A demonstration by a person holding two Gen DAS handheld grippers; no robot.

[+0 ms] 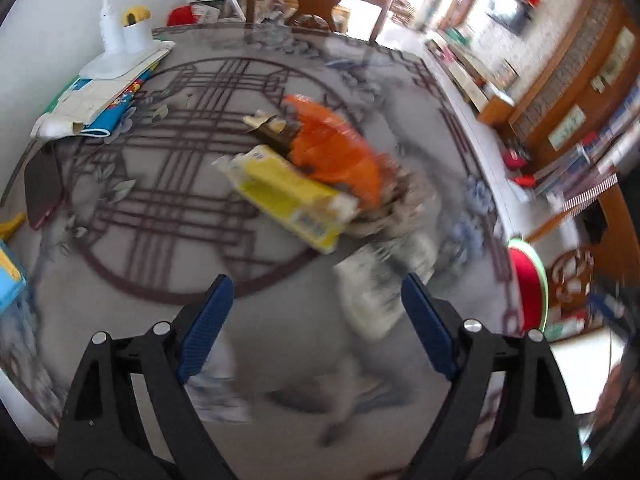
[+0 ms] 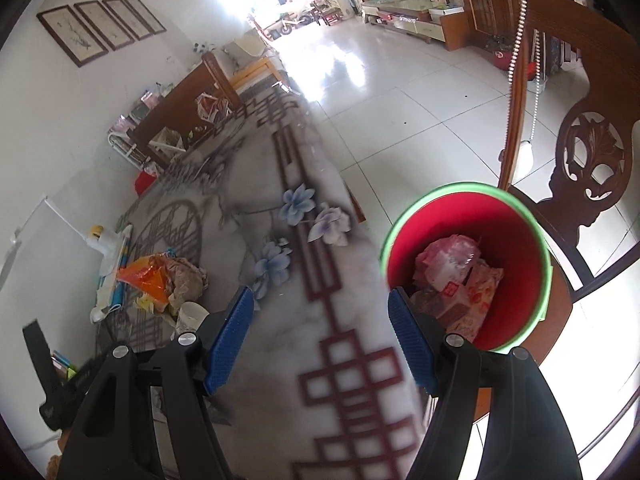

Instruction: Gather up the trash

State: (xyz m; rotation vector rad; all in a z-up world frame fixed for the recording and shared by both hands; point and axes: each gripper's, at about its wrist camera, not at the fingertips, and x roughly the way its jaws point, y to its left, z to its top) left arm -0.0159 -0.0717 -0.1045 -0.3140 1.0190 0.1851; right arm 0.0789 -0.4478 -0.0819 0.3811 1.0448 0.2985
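1. Hovering over the patterned tabletop, the left hand-held gripper has its blue-padded jaws spread wide with nothing between them.
2. Just ahead of it lies the trash pile: a yellow carton on top, an orange plastic wrapper behind it, a crumpled brownish paper to the right, and a white paper cup tipped nearest the gripper. The carton's print is too blurred to read.
3. Farther left sit a white lamp base on a stack of booklets.
4. The right hand-held gripper is likewise wide open and empty, above the tabletop's edge.
5. Beside its right finger stands a red bin with a green rim, off the tabletop, holding pink and red-printed wrappers; their markings are illegible.
6. A carved wooden chair stands behind the bin on the tiled floor.
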